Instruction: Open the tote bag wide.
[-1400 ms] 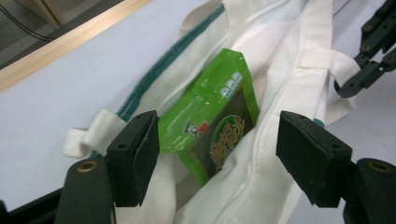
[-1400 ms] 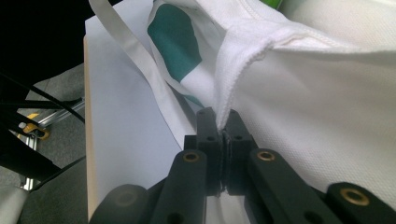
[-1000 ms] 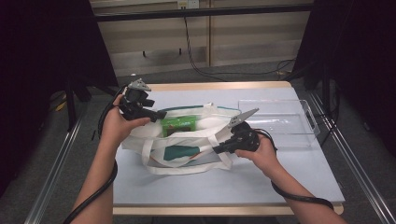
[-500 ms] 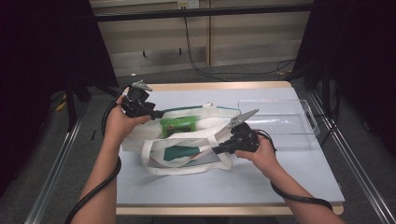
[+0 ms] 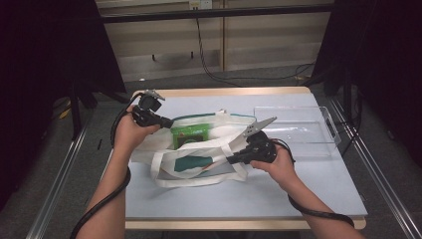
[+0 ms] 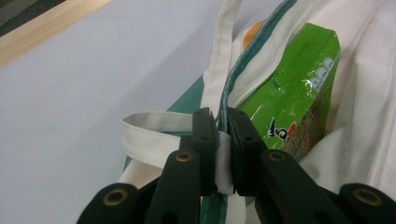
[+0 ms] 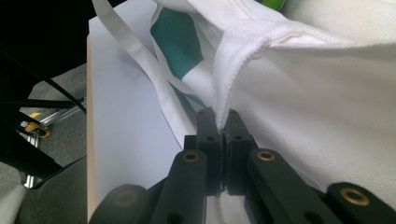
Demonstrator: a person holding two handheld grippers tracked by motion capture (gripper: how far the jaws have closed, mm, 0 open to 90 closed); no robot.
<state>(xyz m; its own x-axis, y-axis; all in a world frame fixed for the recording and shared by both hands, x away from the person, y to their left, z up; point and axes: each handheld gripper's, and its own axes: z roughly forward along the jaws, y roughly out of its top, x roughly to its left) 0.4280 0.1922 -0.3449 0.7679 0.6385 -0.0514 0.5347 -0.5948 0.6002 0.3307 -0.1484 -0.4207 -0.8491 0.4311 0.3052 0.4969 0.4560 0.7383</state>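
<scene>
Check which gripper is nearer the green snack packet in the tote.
Left. The left gripper pinches the bag rim right beside the green packet; the right gripper grips the near edge of the tote bag, farther off.

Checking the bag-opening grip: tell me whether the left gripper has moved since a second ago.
No. The left gripper stays by the table's far-left corner; its jaws have just closed on the bag's rim.

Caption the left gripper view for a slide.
Left gripper clamps the tote bag rim beside a green snack packet.
</scene>
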